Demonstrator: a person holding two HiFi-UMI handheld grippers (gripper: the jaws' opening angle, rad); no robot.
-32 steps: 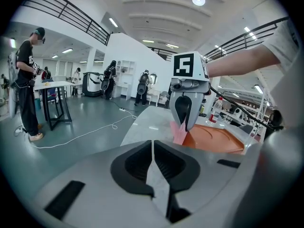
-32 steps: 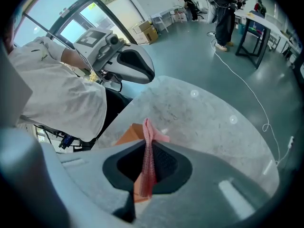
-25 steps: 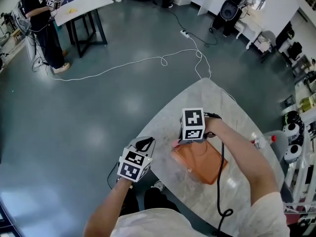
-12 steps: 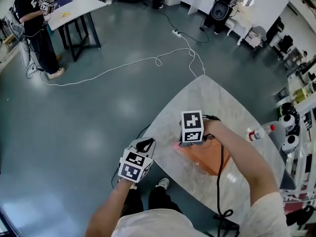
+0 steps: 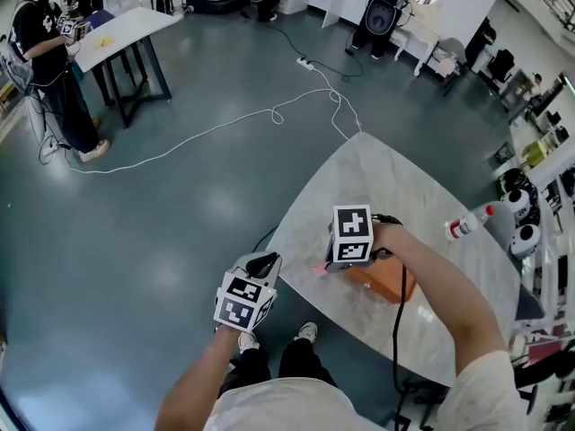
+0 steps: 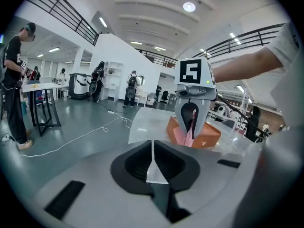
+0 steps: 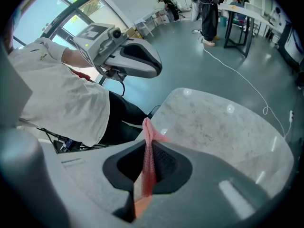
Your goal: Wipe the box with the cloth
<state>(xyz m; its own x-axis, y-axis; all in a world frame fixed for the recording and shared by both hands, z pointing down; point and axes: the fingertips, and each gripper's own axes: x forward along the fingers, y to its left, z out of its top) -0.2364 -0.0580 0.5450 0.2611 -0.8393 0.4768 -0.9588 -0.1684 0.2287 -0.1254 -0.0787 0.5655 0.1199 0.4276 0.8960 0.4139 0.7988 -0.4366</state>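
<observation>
Orange box [image 5: 384,283] on a pale marble table [image 5: 395,182] veined in grey, and a pink cloth [image 7: 148,167] with a fine mesh weave shows against the black pads of the light grey right gripper [image 7: 146,175]. That gripper and the left gripper [image 5: 262,260] each carry a cube of black-and-white square markers, above a glossy blue-grey floor [image 5: 162,232] crossed by a white cable [image 5: 193,137]. White shirt [image 5: 269,411], black trousers [image 5: 296,362], and a white bottle [image 5: 465,225] with a red cap.

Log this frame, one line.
right gripper: shut on pink cloth, at orange box edge | left gripper: shut, empty, clear of box
</observation>
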